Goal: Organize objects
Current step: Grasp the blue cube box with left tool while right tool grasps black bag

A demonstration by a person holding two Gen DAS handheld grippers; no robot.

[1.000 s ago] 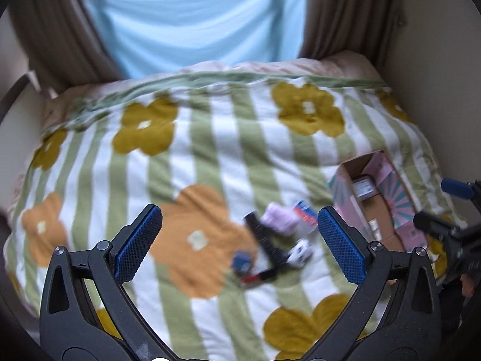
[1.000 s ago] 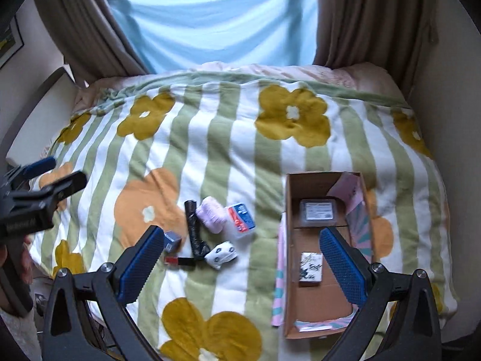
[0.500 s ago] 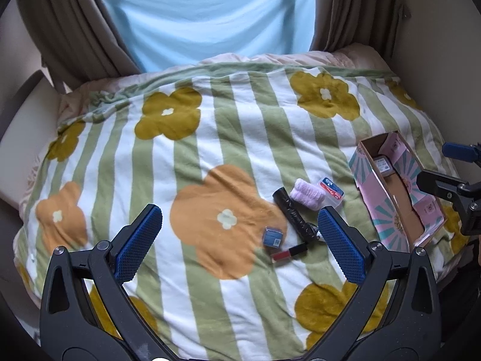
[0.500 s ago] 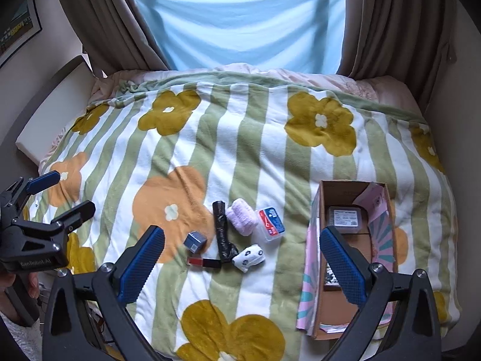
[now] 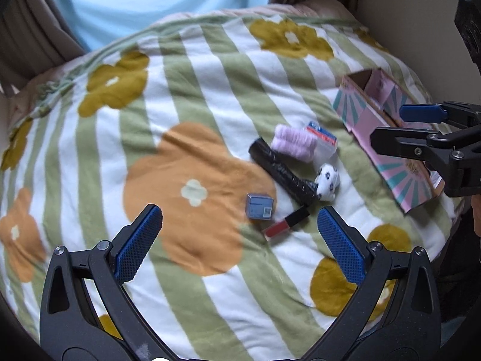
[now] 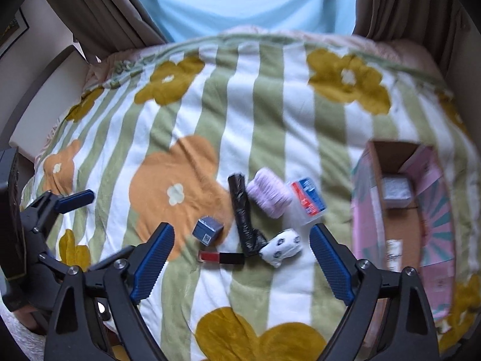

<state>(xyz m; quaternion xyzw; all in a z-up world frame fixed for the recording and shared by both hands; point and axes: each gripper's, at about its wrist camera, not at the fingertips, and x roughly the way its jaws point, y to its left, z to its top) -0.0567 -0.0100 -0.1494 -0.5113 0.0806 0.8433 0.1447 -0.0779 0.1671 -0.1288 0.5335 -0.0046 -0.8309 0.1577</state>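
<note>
Left hand-held gripper (image 5: 240,231) hangs over the bed w/ jaws spread wide, nothing between the blue pads, pointing down at the near part of the blanket (image 5: 186,96) (green/white stripes, big orange & mustard flowers).

Small pile of stuff sits mid-bed, toward the near edge. L to R: small blue-grey box (image 6: 208,229) on the rim of the orange flower; red lip-gloss tube w/ black cap (image 6: 222,257) lying flat just in front of it, closer to the near edge; black wrapped roll (image 6: 244,214) lying lengthwise, its near end touching the tube's cap; white sock w/ dark spots (image 6: 280,247) right beside the roll's near end; lilac fuzzy bundle (image 6: 269,192) against the roll's far half; clear pack w/ red-blue label (image 6: 306,199) just beside the bundle.

Right hand-held gripper (image 6: 242,248) is above that pile, jaws released but just been closing in a bit; tube, roll end & sock show in the gap, pads not pressing on any of them.

Further R, by the bed's right edge, a pink cardboard box w/ teal rays (image 6: 366,210) lies open. Inside: a whitish pack (image 6: 396,189) at the far end, another small item nearer, too blurred to tell.
</note>
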